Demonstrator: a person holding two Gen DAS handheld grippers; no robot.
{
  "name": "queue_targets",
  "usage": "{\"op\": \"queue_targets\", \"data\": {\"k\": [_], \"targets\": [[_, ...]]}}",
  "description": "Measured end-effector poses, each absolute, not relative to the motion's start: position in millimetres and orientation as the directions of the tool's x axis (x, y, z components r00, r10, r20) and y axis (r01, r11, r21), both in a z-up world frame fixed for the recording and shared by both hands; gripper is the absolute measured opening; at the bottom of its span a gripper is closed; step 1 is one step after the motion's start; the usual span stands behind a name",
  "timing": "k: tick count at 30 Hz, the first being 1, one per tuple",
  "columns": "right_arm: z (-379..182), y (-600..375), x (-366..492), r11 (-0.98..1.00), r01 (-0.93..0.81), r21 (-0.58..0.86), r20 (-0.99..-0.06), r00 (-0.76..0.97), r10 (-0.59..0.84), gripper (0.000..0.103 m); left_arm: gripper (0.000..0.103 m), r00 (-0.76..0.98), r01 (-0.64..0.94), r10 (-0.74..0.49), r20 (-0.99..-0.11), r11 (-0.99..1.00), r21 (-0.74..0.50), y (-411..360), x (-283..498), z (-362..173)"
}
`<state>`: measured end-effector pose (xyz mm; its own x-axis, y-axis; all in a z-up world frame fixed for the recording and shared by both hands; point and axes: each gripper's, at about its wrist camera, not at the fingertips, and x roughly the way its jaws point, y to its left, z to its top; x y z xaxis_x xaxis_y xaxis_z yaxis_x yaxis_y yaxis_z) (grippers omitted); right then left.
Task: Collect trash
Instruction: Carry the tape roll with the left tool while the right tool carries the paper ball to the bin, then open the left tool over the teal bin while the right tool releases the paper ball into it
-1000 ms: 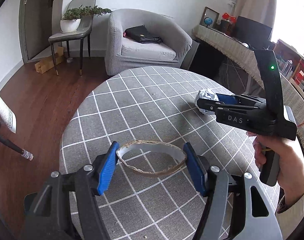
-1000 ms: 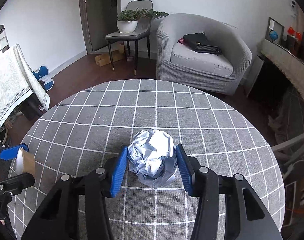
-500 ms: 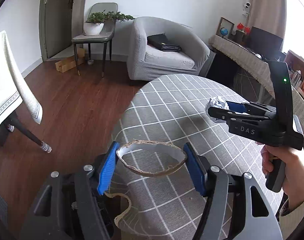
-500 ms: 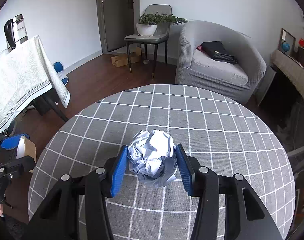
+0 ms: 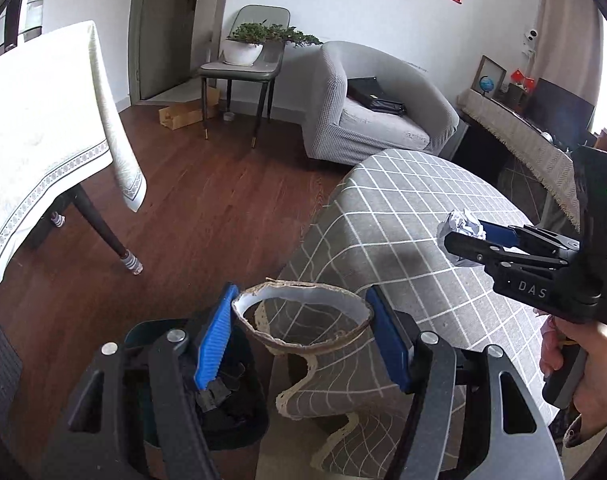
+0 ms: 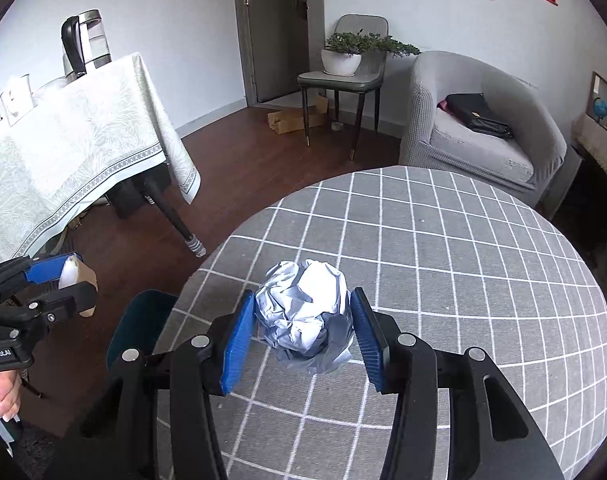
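Note:
My left gripper [image 5: 301,336] is shut on a torn cardboard ring [image 5: 303,344], brown outside and white inside, held off the left edge of the round table above a dark teal bin [image 5: 159,412] on the floor. The ring also shows in the right wrist view [image 6: 77,276], in the left gripper [image 6: 51,284]. My right gripper [image 6: 301,340] is shut on a crumpled white paper ball [image 6: 303,312], held just above the grey checked tablecloth [image 6: 443,272]. The ball also shows in the left wrist view [image 5: 461,226]. The bin's edge shows beside the table in the right wrist view [image 6: 139,328].
A table with a pale cloth [image 6: 63,152] and a kettle [image 6: 83,40] stands to the left, its leg [image 6: 183,232] near the bin. A grey armchair [image 6: 483,128] with a black bag and a chair with a potted plant [image 6: 347,56] stand behind. Dark wood floor lies between.
Both grippers have moved left with their loads. The left gripper has gone from over the table to beyond its edge, above the bin. The right gripper has followed toward the table's left side.

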<state>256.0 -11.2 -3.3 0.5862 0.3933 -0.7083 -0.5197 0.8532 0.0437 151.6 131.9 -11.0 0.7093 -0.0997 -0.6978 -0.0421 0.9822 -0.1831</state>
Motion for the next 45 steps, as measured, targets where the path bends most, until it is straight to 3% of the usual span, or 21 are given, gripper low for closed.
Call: {"op": "queue_targets", "data": {"k": [21,45], "targets": [[-19,101,211,0.745,-0.660,0.097,-0.723,0.468,0.508,0.049,0.068,0.597,-0.191,0.054,-0.801,0.979,-0.076,220,118,-70],[-49,178,204,0.678,-0.727,0.111,-0.766,0.372,0.524,0.049,0.069,0.445,-0.264,0.009,-0.895,0.957,-0.121,272,123,-133]]}}
